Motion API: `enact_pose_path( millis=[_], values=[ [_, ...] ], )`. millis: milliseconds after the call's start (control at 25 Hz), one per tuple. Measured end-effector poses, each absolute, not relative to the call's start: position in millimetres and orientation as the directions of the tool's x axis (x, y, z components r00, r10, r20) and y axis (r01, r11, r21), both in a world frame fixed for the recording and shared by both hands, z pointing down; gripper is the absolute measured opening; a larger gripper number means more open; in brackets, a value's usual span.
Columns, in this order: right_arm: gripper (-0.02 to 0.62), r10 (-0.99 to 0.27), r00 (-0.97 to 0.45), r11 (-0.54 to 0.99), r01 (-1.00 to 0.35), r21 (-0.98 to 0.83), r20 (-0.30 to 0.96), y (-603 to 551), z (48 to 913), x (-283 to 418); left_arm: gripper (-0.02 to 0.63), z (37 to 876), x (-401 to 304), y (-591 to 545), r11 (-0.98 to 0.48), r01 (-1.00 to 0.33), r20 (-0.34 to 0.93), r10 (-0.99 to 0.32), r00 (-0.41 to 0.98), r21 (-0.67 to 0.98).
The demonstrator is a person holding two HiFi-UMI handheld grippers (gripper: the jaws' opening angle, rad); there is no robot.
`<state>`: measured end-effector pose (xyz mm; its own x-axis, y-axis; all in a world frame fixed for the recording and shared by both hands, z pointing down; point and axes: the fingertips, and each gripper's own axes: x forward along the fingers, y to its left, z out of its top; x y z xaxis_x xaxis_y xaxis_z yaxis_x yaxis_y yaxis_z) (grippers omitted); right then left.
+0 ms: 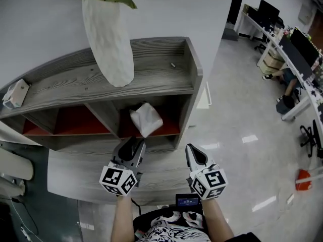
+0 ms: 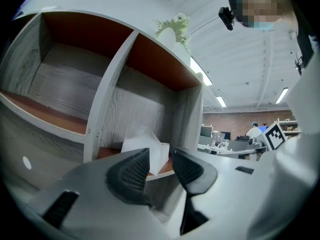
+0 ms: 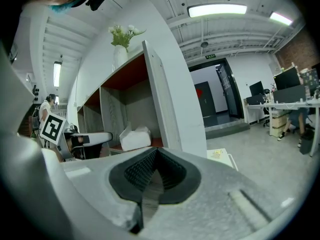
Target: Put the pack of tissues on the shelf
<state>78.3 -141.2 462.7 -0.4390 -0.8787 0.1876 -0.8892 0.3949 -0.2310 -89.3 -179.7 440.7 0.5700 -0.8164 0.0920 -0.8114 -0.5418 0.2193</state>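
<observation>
In the left gripper view, the fingers [image 2: 131, 171] of the left gripper [image 2: 160, 165] stand apart with a clear gap, and no pad presses on anything. Through this gap one sees the pack of tissues [image 2: 145, 146] lying beyond the tips, in the lower right compartment of the shelf [image 2: 107, 99]. It rests on the red-brown board just beside the divider. I judge that the jaws are open because the pack rests on the shelf by itself and needs no grip any more.

In the right gripper view, the right gripper [image 3: 155, 171] has its two pads closed together and holds nothing. It points past the outer side wall of the shelf, and the pack shows to its left inside the compartment. Probably this hand has no part in the placing, so it is kept shut and aside.

In the head view, both grippers are in front of the lower compartment and apart from the pack. The pack sits near the front edge of the board and is turned a little askew. On top of the shelf stands a white vase [image 1: 108, 39], and a small box [image 1: 15, 93] lies at the far left end. The task looks almost finished.
</observation>
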Motion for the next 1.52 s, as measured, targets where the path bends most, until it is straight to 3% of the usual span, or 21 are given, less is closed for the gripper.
enact_pose_path(
  millis=[200,280,600,880,1520],
  values=[
    [0.005,-0.884,-0.441,0.408,-0.89,-0.205,0.154,-126,450,74,0.039,435,-93,-166,-0.515,-0.839,0.091,-0.84,0.535,0.178],
    [0.005,-0.887,-0.438,0.407,-0.891,-0.201,0.145,-120,446,74,0.031,433,-94,-159,-0.509,-0.845,0.096,-0.844,0.527,0.165],
    [0.005,-0.896,-0.432,0.414,-0.897,-0.155,0.104,-94,435,72,0.015,435,-100,-128,-0.473,-0.872,0.123,-0.865,0.487,0.128],
    [0.005,-0.915,-0.394,0.383,-0.917,-0.113,0.088,-69,429,73,0.009,426,-109,-96,-0.483,-0.847,0.081,-0.857,0.509,0.223],
    [0.005,-0.932,-0.35,0.343,-0.936,-0.08,0.096,-49,424,74,0.008,419,-113,-84,-0.502,-0.829,0.039,-0.85,0.526,0.248]
  ],
)
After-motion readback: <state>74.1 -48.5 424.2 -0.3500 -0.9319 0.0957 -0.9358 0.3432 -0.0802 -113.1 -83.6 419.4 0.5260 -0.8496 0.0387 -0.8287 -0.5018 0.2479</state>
